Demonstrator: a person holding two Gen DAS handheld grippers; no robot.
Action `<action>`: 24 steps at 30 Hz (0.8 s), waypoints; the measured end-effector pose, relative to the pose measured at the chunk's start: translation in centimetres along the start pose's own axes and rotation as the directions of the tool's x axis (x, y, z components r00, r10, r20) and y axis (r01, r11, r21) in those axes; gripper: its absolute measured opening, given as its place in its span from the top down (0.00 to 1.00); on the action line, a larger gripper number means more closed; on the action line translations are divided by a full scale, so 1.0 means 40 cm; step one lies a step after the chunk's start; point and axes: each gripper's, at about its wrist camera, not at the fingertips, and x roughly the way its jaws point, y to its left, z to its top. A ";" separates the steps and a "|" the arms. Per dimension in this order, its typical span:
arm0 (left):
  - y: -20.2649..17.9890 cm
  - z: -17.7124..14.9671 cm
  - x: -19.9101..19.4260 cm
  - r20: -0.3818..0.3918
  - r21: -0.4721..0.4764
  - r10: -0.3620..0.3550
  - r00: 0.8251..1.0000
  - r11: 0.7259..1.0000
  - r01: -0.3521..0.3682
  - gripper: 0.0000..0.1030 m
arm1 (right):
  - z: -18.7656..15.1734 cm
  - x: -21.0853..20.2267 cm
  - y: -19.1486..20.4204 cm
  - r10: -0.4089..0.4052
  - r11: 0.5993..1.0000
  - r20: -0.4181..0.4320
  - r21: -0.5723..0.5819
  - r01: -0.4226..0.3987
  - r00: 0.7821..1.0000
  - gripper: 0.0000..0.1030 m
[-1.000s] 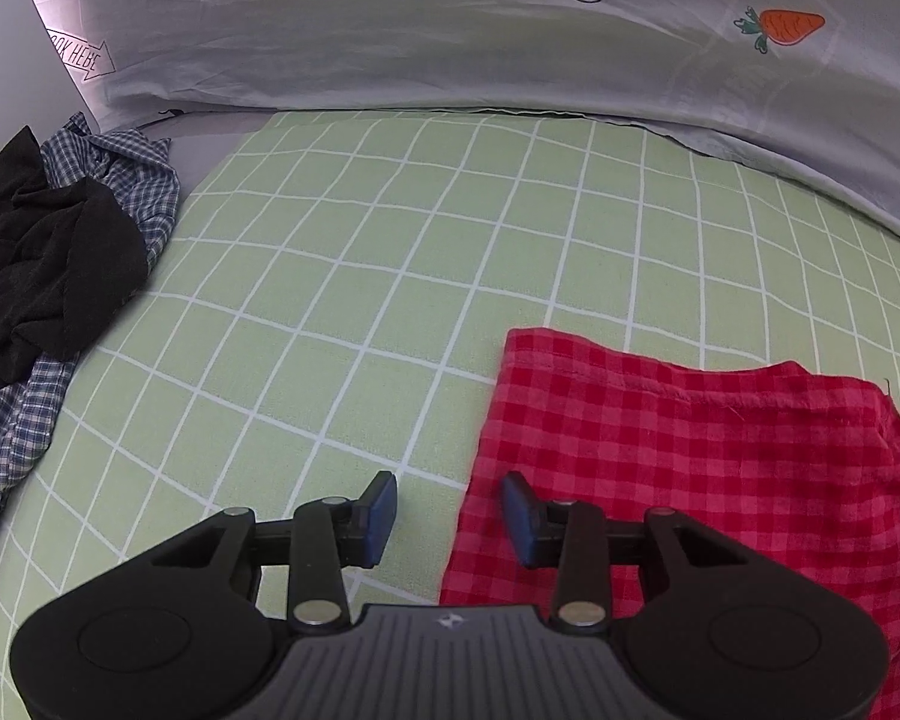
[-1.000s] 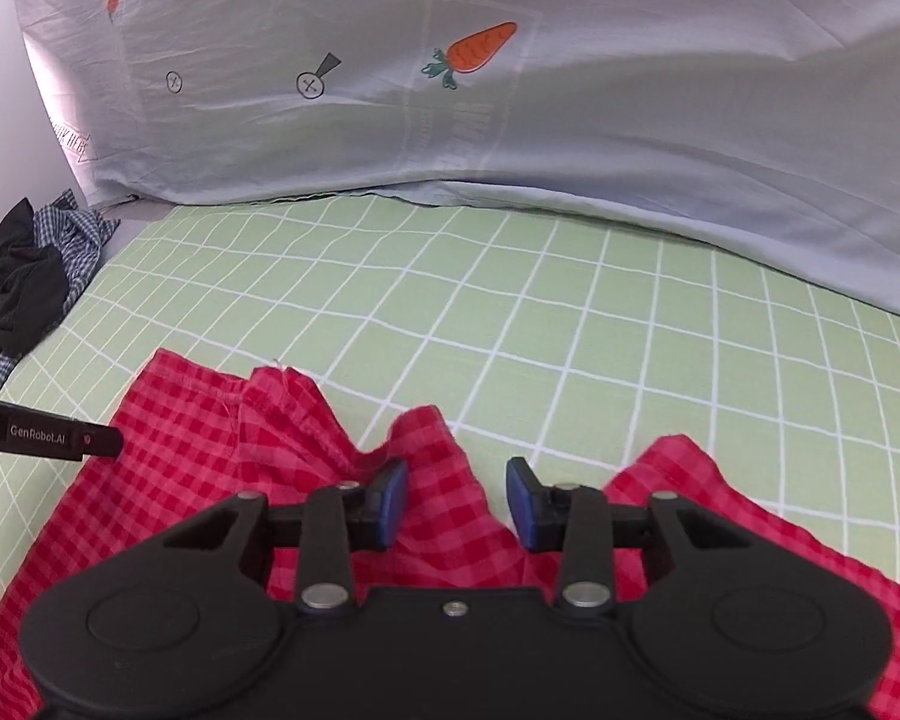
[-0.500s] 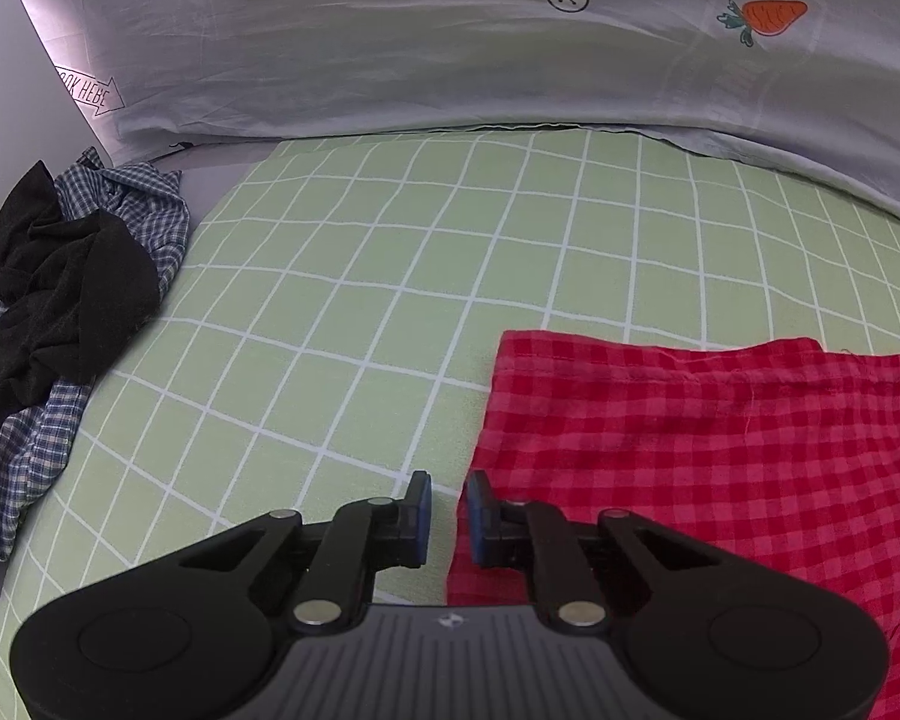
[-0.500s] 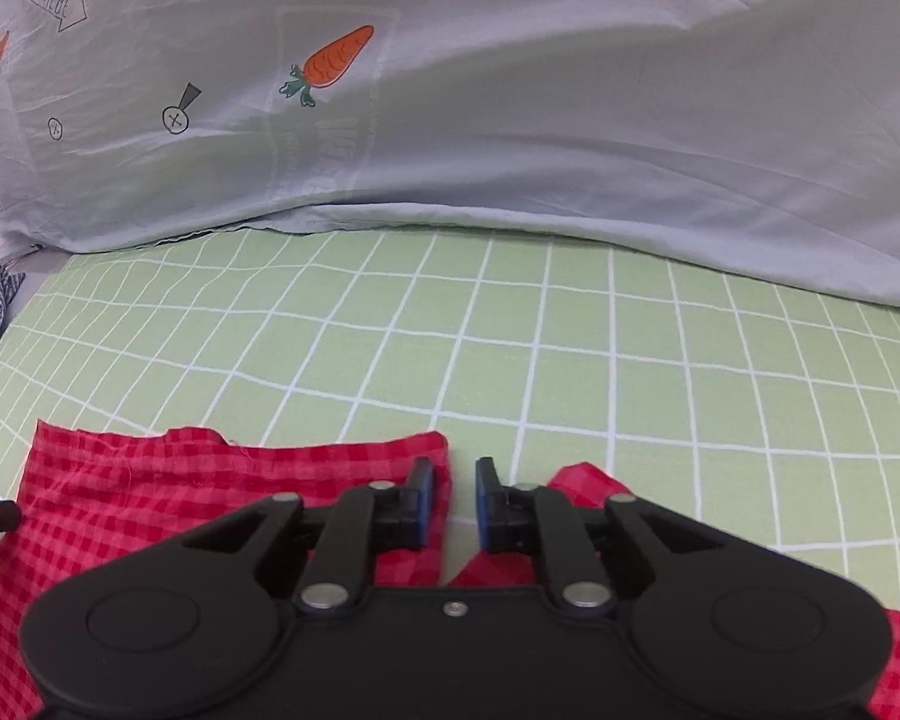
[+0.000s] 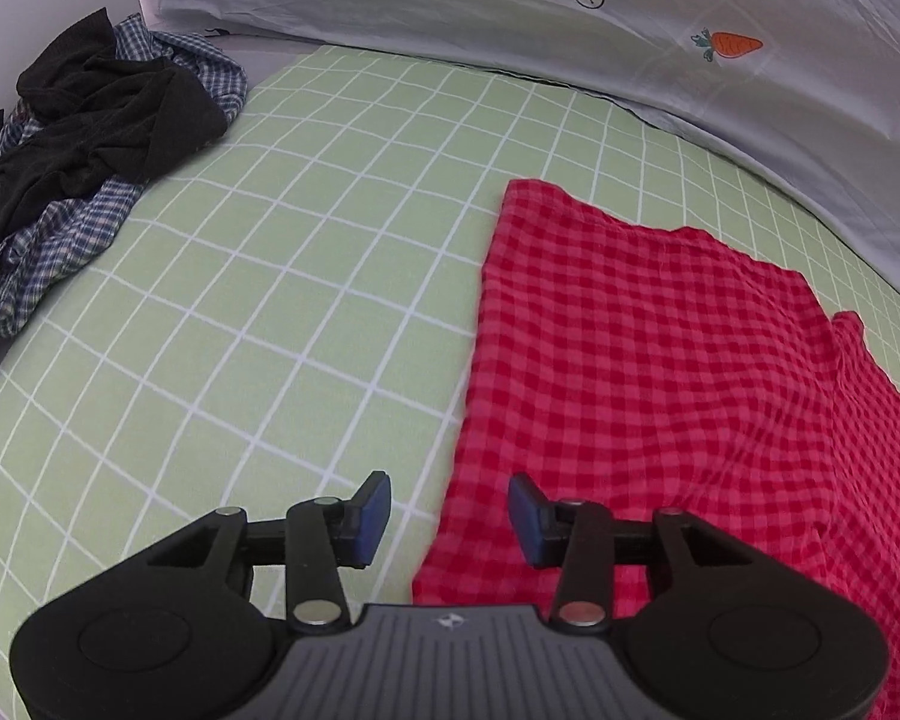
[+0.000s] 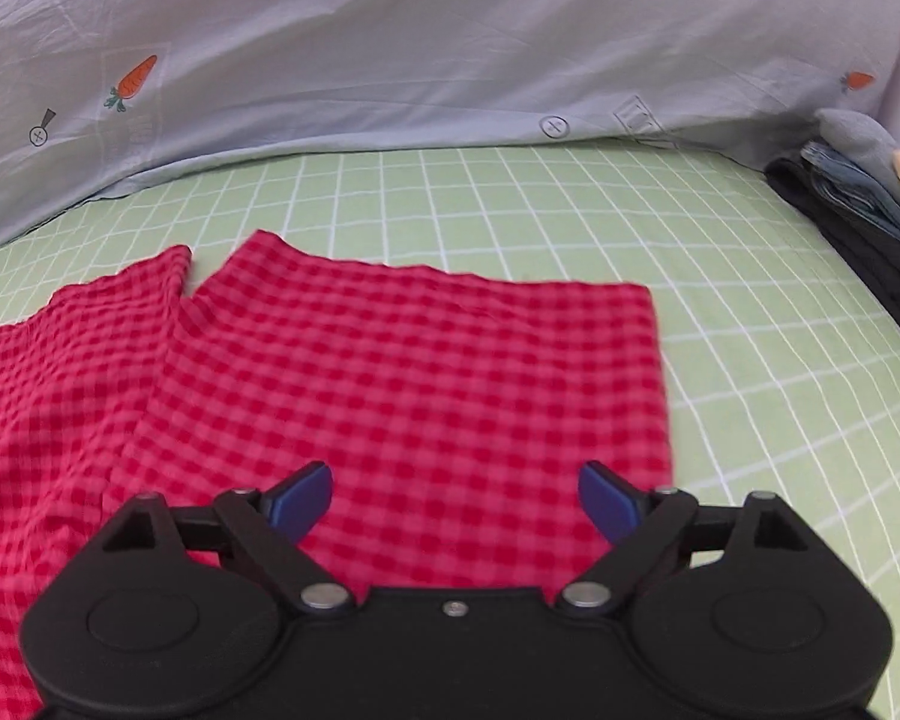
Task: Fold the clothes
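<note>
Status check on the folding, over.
Left tongs and right tongs opening, nothing gripped. Red checked garment lying flat on green sheet. Nothing in the way.

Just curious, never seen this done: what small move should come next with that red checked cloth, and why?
Probably lower both to pinch its near edge: the red checked garment lies flat, and the left hand-held gripper and right hand-held gripper are opening, empty.

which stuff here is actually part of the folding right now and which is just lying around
In the job:
red checked garment
left gripper, jaws opening, nothing gripped
right gripper, jaws opening, nothing gripped

Lying about:
crumpled dark and plaid clothes
folded stack
carrot-print bedding
</note>
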 end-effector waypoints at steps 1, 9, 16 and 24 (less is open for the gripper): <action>0.002 -0.028 -0.009 -0.014 0.001 -0.011 1.000 1.000 0.012 0.55 | -0.029 -0.018 -0.021 -0.012 1.000 -0.009 0.018 0.013 1.000 0.09; 0.016 -0.169 -0.062 -0.083 -0.034 -0.122 0.989 0.992 0.120 0.45 | -0.156 -0.101 -0.104 0.035 0.989 -0.092 0.148 -0.021 0.995 0.09; 0.033 -0.224 -0.061 -0.136 -0.161 -0.246 0.960 0.961 0.224 0.48 | -0.243 -0.149 -0.106 0.196 0.966 -0.140 0.195 -0.167 0.971 0.21; 0.051 -0.252 -0.066 -0.181 -0.230 -0.230 0.956 0.955 0.186 0.92 | -0.252 -0.201 -0.063 0.212 0.975 -0.133 0.093 -0.201 0.968 0.97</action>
